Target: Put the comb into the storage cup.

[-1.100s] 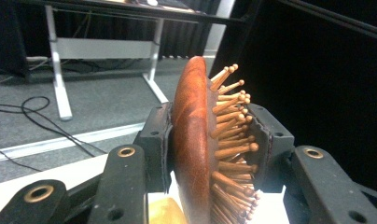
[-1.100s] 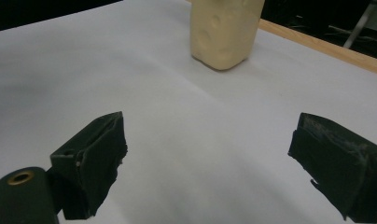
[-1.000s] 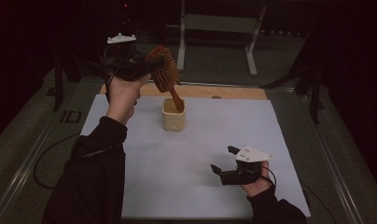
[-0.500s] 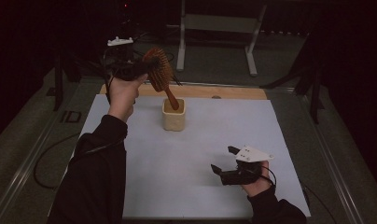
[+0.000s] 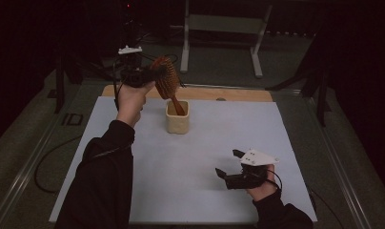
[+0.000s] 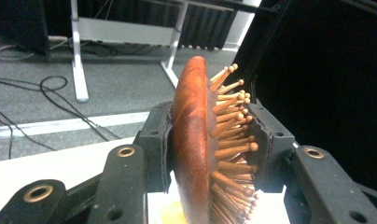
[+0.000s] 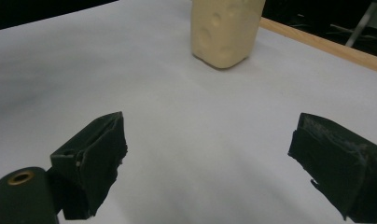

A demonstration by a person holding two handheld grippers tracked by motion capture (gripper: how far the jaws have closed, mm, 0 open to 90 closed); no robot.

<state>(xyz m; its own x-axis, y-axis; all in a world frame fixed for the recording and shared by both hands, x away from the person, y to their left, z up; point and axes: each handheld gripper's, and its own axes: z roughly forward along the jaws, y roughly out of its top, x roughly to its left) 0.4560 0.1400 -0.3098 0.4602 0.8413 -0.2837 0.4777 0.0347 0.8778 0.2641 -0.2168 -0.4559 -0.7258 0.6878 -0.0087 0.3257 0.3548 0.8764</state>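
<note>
A wooden hairbrush (image 5: pixel 166 83) with a reddish back and peg bristles stands tilted, its handle down inside a cream cup (image 5: pixel 177 117) at the back middle of the white table top (image 5: pixel 190 191). My left gripper (image 5: pixel 150 75) is raised above the cup's left and is shut on the brush head (image 6: pixel 196 140), one jaw on the back and one on the bristles. My right gripper (image 5: pixel 227 163) rests low near the table's front right, open, with nothing between its jaws. The cup (image 7: pixel 226 30) stands ahead of it.
A wooden strip (image 5: pixel 228 94) runs along the table's far edge. Behind the table stands a white metal frame (image 5: pixel 219 28) on a grey floor with cables (image 6: pixel 60 93). Cables trail off the table's left side.
My left gripper has swung the brush head left and more upright, with the handle still in the cup. The right gripper has stayed put.
</note>
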